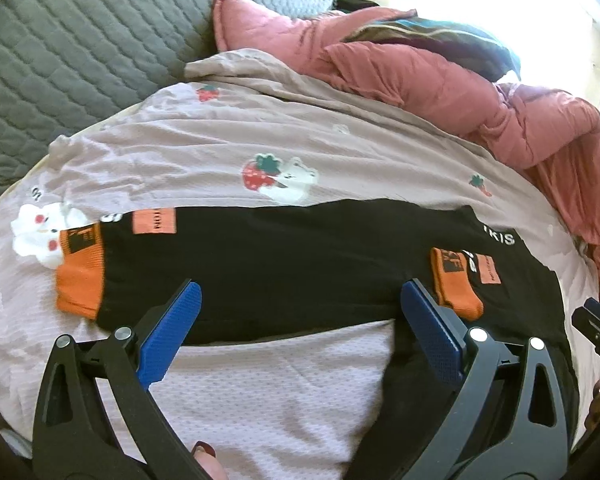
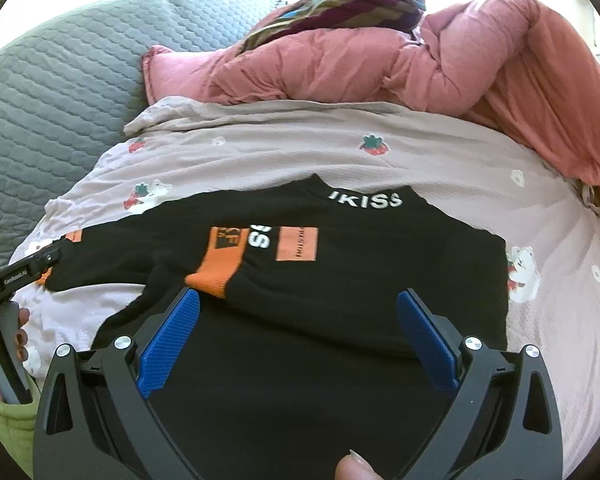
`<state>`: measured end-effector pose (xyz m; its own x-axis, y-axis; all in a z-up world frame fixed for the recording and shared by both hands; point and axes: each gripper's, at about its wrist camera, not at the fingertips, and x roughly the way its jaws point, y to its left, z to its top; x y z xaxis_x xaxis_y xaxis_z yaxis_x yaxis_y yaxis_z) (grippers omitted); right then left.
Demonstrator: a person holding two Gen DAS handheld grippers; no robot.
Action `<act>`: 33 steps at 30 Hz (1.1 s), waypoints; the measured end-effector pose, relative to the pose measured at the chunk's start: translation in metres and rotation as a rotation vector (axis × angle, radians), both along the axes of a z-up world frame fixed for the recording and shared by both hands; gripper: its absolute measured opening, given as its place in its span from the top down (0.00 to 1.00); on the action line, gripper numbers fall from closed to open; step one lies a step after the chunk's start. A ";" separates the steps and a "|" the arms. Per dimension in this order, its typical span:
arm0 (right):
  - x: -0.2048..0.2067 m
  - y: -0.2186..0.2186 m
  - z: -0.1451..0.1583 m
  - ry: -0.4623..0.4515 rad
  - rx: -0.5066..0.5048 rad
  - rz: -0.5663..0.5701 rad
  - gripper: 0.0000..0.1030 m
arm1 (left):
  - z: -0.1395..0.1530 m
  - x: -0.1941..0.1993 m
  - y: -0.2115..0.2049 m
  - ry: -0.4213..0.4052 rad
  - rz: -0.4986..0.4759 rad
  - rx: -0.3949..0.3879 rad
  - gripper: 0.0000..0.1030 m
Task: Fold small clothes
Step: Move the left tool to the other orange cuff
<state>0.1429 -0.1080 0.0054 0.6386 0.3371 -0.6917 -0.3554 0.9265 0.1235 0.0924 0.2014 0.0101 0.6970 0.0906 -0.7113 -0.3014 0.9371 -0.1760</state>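
A small black sweater (image 1: 280, 264) with orange cuffs lies flat on the pink printed sheet (image 1: 220, 152). In the left wrist view one sleeve stretches left, ending in an orange cuff (image 1: 80, 280). The other sleeve is folded over the body, its cuff (image 1: 456, 288) beside my right finger. My left gripper (image 1: 300, 308) is open over the sweater's lower edge, holding nothing. The right wrist view shows the sweater (image 2: 360, 280) with its white-lettered collar (image 2: 364, 200) and the folded cuff (image 2: 216, 272). My right gripper (image 2: 298, 312) hovers open over the body. The left gripper (image 2: 24, 272) shows at the left edge.
A crumpled pink quilt (image 2: 380, 60) with a striped cloth (image 2: 340, 4) on it lies at the back and right. A grey quilted cover (image 1: 80, 48) fills the back left. The sheet (image 2: 300, 144) is wrinkled beyond the sweater. A green cloth (image 2: 4, 420) sits at the lower left.
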 end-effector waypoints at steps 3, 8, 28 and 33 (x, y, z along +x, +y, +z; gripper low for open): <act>-0.002 0.009 0.004 -0.010 0.002 0.019 0.05 | 0.001 -0.004 0.010 -0.004 0.024 -0.007 0.09; -0.003 0.026 0.011 -0.025 0.006 0.055 0.05 | 0.001 -0.008 0.025 0.001 0.066 0.003 0.09; -0.006 0.102 0.019 -0.049 -0.001 0.203 0.05 | -0.019 -0.017 0.081 0.067 0.234 0.027 0.09; -0.010 0.123 0.018 -0.060 -0.016 0.250 0.04 | -0.023 -0.019 0.090 0.080 0.266 0.028 0.09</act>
